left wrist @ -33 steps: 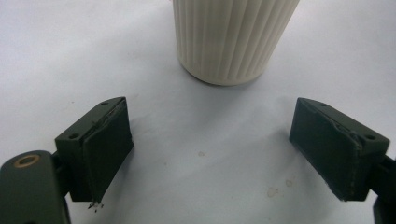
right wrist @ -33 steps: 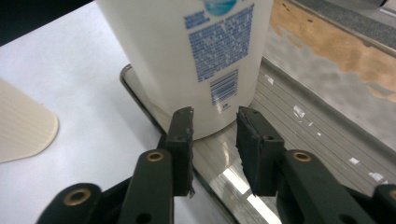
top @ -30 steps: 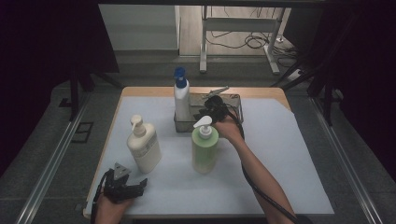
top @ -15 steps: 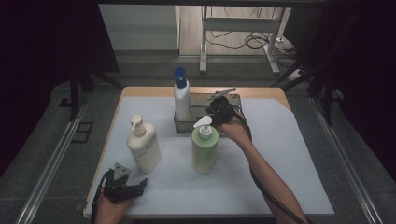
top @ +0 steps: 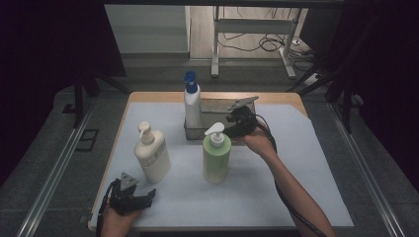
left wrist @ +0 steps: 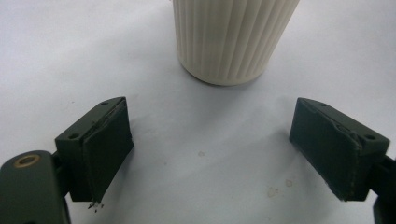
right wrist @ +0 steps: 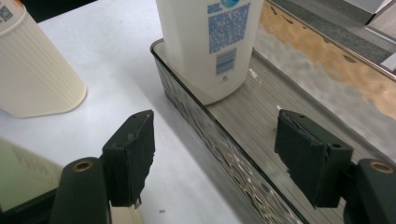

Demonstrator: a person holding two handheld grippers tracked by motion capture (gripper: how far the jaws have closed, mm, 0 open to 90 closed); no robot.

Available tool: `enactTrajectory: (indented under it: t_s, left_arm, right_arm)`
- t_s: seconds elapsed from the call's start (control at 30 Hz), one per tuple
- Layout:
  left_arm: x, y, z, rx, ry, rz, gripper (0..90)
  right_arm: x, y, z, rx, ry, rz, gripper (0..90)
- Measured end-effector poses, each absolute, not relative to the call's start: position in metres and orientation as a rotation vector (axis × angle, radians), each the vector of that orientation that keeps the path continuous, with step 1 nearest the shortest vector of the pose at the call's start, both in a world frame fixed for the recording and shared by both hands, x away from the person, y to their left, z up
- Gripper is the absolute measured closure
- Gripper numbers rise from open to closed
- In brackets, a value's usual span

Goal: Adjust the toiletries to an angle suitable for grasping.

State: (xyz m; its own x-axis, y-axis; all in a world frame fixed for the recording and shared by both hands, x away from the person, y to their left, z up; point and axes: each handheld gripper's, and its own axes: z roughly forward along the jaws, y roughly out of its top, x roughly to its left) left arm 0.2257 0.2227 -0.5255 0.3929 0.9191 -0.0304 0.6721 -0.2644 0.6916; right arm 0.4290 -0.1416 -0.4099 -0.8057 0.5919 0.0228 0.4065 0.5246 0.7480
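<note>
Right gripper view: white bottle [right wrist: 205,42] beyond gripper [right wrist: 215,154].

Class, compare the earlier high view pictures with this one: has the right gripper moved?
Yes. The right gripper has drifted right, away from the white bottle standing in the metal tray, its jaws having just opened, nothing between them.

Each black hand-held gripper [top: 129,196] has two blocky jaws, brass-ringed screw holes and a trailing black cable.

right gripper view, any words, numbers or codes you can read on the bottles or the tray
white bottle in the metal tray: blue print and a barcode on its label, too small and blurred to read.
cream ribbed bottle: a small square code at its top edge, not readable.
Metal tray: no text.
</note>
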Motion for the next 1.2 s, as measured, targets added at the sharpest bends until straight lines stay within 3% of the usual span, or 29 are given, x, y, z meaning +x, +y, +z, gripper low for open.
enactTrajectory:
  t_s: [1.2]
  left_arm:
    - [0.225,0.222,-0.526,2.027,1.358,0.513,12.6]
  right_arm:
    - [0.375,-0.201,-0.416,0.836,2.523,1.208,26.6]
